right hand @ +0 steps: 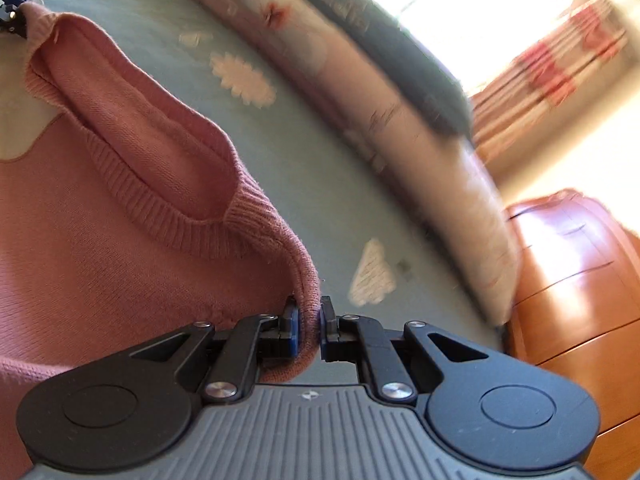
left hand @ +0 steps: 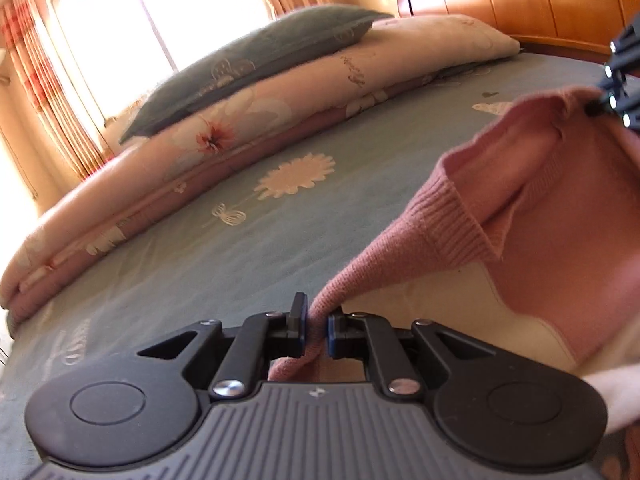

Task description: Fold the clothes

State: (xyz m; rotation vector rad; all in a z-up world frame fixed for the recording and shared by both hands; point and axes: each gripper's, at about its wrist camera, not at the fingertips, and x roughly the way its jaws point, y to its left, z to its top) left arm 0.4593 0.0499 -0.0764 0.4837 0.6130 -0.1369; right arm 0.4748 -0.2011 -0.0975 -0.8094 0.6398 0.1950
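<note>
- Here the left gripper point(left hand: 317, 330) is clamped on the pink sweater point(left hand: 540, 216); a bunch of the knit sits pressed between its two blue pads.
- The right gripper point(right hand: 309, 328) is clamped on the same sweater point(right hand: 100, 208), at the other shoulder, with the knit pinched between its pads.
- From the left gripper the sweater stretches forward and to the right, up to the tip of the right gripper point(left hand: 618, 88) at the edge of that view.
- From the right gripper the sweater spreads forward and to the left, up to the left gripper's tip point(right hand: 12, 8) in the far corner.
- The ribbed collar point(right hand: 168, 216) hangs open between the two grippers, and a cream panel point(left hand: 460, 312) shows on the sweater below it.
- Beyond both grippers lies the bed with a grey-blue sheet point(left hand: 200, 248) with pale flowers.
- Farther ahead of the left gripper lie a folded floral quilt point(left hand: 248, 120) and a dark pillow point(left hand: 256, 48) on top of it.
- Behind them are a bright window point(left hand: 160, 12) and striped curtains point(left hand: 44, 92).
- To the right of the right gripper stands a wooden cabinet point(right hand: 580, 280).
</note>
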